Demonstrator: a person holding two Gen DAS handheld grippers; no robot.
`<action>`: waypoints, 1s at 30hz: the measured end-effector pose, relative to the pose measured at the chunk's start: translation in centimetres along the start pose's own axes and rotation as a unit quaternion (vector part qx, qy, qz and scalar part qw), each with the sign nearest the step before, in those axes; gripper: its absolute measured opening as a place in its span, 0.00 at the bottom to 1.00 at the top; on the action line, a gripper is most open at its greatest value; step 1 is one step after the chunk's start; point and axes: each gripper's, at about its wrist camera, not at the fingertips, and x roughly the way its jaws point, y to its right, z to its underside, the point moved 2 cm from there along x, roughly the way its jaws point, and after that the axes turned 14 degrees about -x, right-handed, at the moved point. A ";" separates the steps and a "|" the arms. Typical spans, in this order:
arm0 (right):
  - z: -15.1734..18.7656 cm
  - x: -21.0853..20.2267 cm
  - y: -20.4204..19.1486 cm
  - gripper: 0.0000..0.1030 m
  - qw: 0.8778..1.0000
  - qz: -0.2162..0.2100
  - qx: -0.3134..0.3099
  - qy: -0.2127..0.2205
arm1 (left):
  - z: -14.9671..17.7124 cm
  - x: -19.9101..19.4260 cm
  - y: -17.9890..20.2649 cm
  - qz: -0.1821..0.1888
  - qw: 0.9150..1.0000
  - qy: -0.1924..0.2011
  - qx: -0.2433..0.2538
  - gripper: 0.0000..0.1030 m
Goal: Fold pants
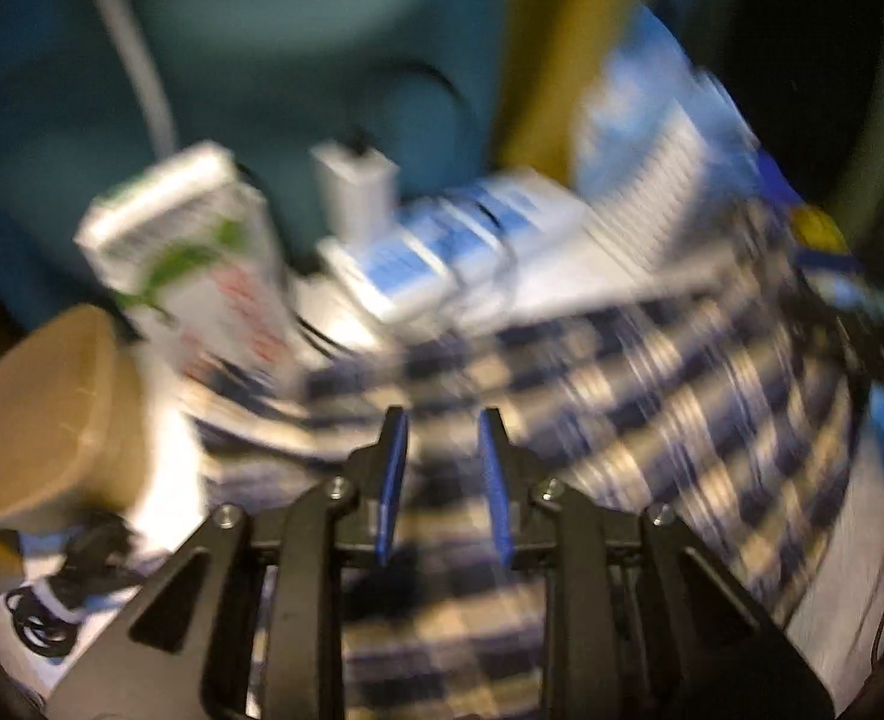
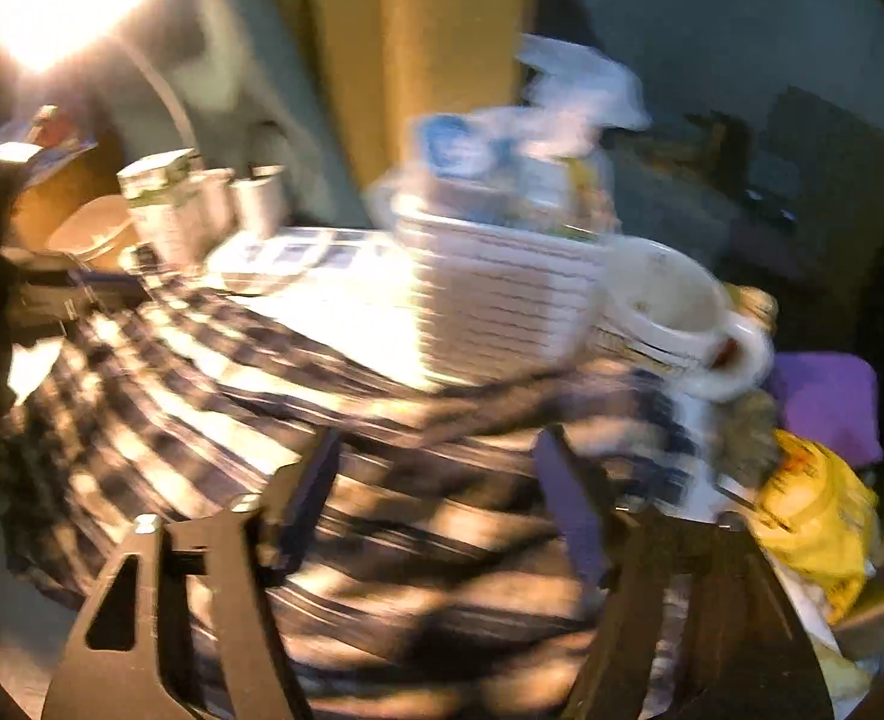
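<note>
My left claw (image 1: 442, 420) has its blue fingers spread a little, with nothing between them, just above the blue and white checked cloth pants (image 1: 652, 396) that lie spread out on the white bench (image 1: 562, 288). My right claw (image 2: 442, 444) is spread wide above the same pants (image 2: 202, 396). Behind the pants I see a white ribbed basket (image 2: 502, 306) and a white mug (image 2: 682, 312), all blurry.

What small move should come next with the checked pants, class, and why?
Probably lower both tongs onto the blue-and-white checked cloth pants to grip an edge: the left tongs and right tongs both stand open above the cloth, holding nothing, though blur hides the exact edge.
</note>
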 end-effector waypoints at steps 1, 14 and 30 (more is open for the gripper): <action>-0.7 0.8 -0.9 0.41 1.000 -0.014 -0.007 -0.003 | 0.5 0.6 0.5 -0.001 1.000 -0.012 0.011 0.24; -3.7 10.3 -0.3 0.06 0.990 -0.058 0.094 -0.083 | -2.7 4.7 -1.3 -0.035 0.999 -0.019 -0.023 0.24; 3.3 -3.4 -0.4 0.63 0.996 0.011 0.093 -0.003 | 7.9 -12.0 -0.8 0.037 0.997 0.058 -0.037 0.25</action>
